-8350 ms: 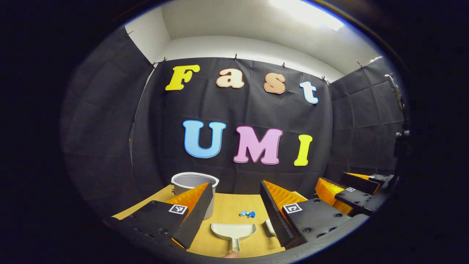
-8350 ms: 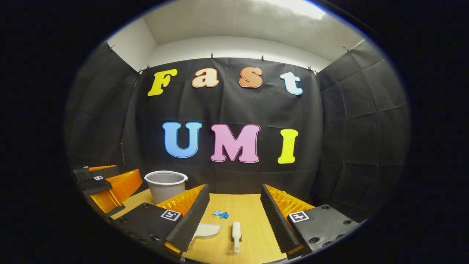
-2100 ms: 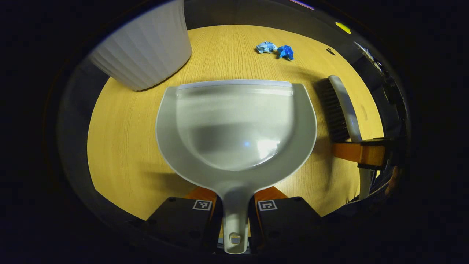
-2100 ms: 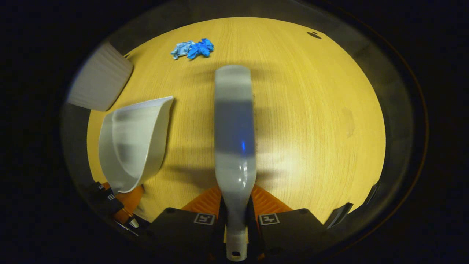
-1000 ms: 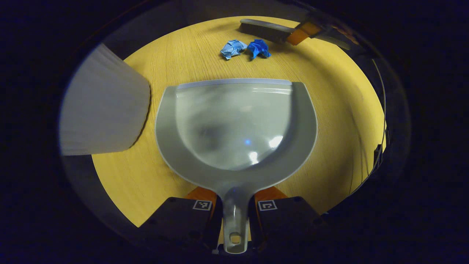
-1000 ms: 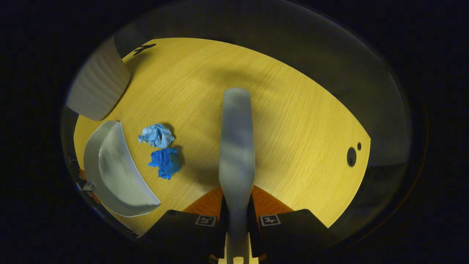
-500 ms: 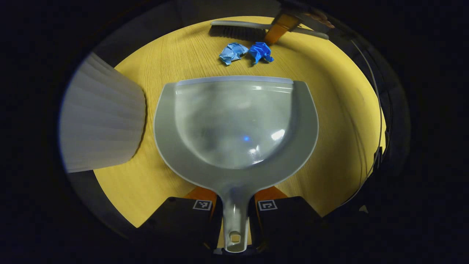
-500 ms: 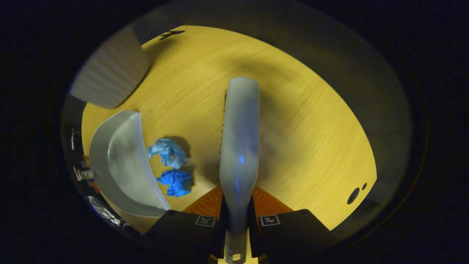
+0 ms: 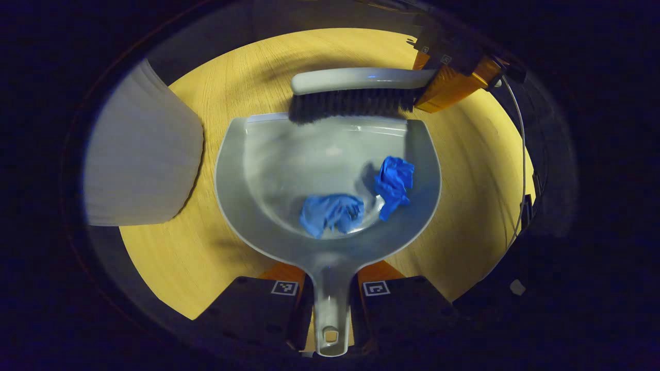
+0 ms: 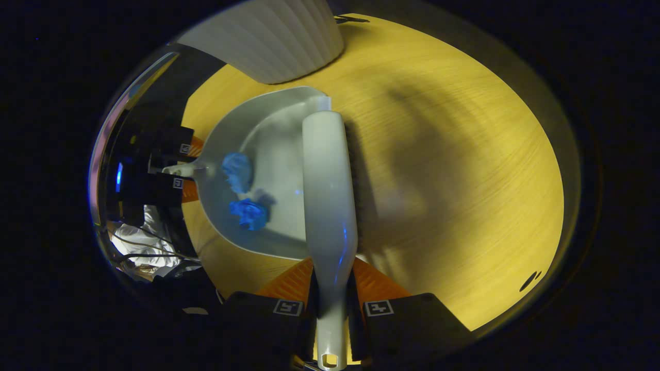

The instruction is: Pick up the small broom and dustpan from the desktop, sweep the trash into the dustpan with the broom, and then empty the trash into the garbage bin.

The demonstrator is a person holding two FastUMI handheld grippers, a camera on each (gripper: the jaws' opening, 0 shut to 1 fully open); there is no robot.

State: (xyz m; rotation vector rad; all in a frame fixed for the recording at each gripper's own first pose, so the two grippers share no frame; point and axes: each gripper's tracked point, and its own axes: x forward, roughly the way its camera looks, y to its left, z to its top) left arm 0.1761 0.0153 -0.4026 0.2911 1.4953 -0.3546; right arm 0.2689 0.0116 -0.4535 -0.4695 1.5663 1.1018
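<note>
Flanking dustpan (image 9: 242, 170): ribbed bin (image 9: 139, 159)

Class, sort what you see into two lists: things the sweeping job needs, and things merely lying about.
Needed: dustpan, broom, two blue scraps, bin.
Lying about: cables by the desk's edge.

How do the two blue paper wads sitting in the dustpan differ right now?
The darker blue wad is deeper in colour and lies against the right inner wall of the dustpan, nearer the broom. The lighter blue wad is paler and sits in the bowl's low middle, nearer the handle. The darker one looks taller and narrower, the lighter one spread wider. Both are crumpled and fully inside the pan.
</note>
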